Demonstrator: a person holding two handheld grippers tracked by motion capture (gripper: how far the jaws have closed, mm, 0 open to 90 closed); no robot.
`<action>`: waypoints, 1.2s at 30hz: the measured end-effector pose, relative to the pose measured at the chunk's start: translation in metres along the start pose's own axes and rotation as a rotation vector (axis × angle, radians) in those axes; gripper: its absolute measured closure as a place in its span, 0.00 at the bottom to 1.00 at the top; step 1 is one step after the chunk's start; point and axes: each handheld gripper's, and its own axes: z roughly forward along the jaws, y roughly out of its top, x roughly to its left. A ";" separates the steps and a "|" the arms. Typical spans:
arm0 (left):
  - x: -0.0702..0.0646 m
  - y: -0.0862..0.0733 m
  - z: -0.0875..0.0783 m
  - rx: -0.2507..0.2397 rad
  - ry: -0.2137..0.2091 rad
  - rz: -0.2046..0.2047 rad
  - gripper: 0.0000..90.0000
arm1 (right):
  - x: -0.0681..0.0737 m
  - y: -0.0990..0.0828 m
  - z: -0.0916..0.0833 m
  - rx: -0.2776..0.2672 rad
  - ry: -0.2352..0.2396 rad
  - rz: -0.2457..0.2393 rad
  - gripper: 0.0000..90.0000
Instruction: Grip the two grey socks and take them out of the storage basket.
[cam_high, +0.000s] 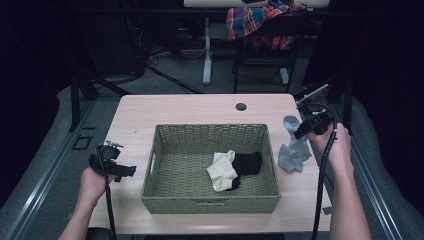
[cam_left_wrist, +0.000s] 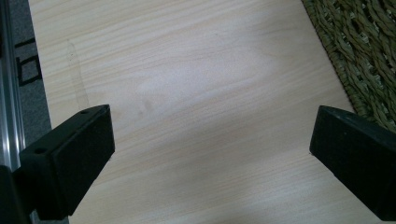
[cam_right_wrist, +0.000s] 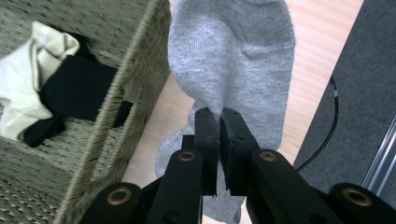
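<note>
Light wooden surface (cam_high: 200, 107) seen from above, bearing a rectangular woven olive-green basket (cam_high: 150, 187). The right tongs (cam_high: 299, 132), held at the far right edge of the surface, are pressed together on a fold of a grey knitted sock (cam_high: 294, 152); in the right gripper view the fabric (cam_right_wrist: 233, 56) is pinched between the two black jaws and spreads out beyond their tips. The sock hangs from the tongs just outside the basket's right wall, its lower part crumpled on the surface. Inside the basket, towards its right half, lie a cream-coloured sock (cam_high: 222, 170) and a black sock (cam_high: 247, 162), touching and partly overlapping; both also appear in the right gripper view, past the basket wall (cam_right_wrist: 140, 88). The left tongs (cam_high: 131, 171) are held at the near left corner of the surface, left of the basket; in the left gripper view their jaws stand spread wide over bare wood (cam_left_wrist: 196, 93), with nothing between them.
</note>
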 end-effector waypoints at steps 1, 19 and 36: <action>0.000 0.000 0.000 -0.004 0.003 0.000 0.00 | -0.002 0.000 0.006 0.009 0.002 0.004 0.96; -0.001 0.000 0.000 -0.003 -0.001 0.000 0.00 | -0.005 -0.001 0.053 0.100 0.004 0.022 0.96; -0.001 0.000 0.000 -0.001 0.002 0.003 0.00 | -0.012 -0.004 0.087 0.143 0.019 0.018 0.96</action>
